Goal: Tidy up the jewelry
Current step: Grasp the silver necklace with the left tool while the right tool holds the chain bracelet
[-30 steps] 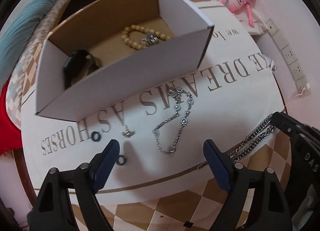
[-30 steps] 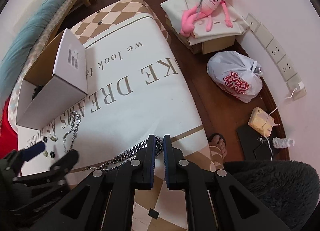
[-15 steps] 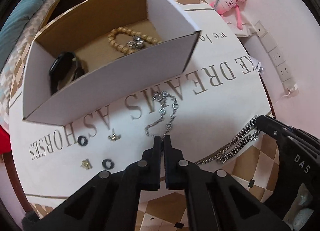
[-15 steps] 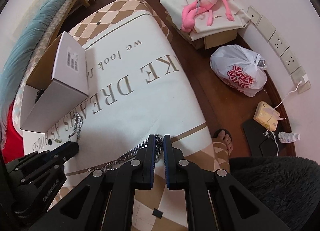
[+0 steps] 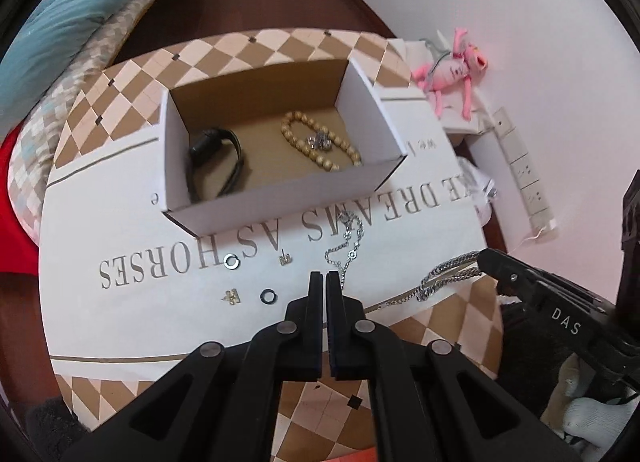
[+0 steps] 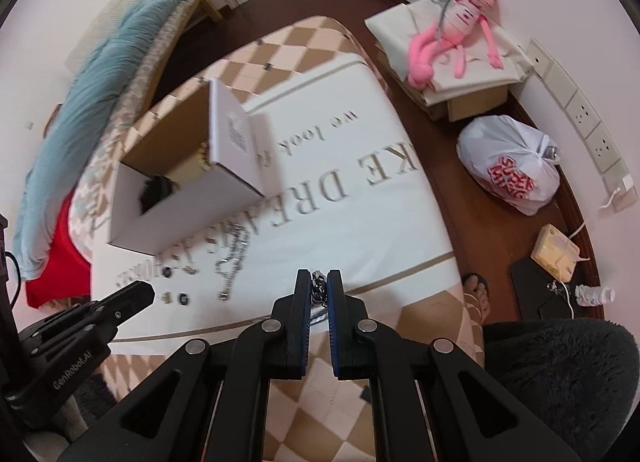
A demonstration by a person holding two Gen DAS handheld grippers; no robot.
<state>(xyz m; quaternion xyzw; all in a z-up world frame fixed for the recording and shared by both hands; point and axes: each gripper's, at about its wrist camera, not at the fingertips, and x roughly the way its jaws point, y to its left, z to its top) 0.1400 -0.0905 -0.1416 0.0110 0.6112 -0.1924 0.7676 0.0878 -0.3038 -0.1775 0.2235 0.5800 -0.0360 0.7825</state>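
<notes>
The right claw (image 6: 319, 286) pinches the thick silver curb chain (image 5: 448, 278) at the bench edge. The left claw (image 5: 323, 282), closed, holds the thin silver bracelet (image 5: 348, 242). Lift both high, so trailing links clear the white cardboard box (image 5: 280, 210).

The left gripper (image 5: 324, 276) has its jaws pressed together, seemingly pinching the end of a thin silver bracelet (image 5: 349, 243) on the cloth (image 5: 120, 222). Behind it, an open box (image 5: 280, 202) holds a bead bracelet (image 5: 320, 146) and a black watch (image 5: 212, 158).
</notes>
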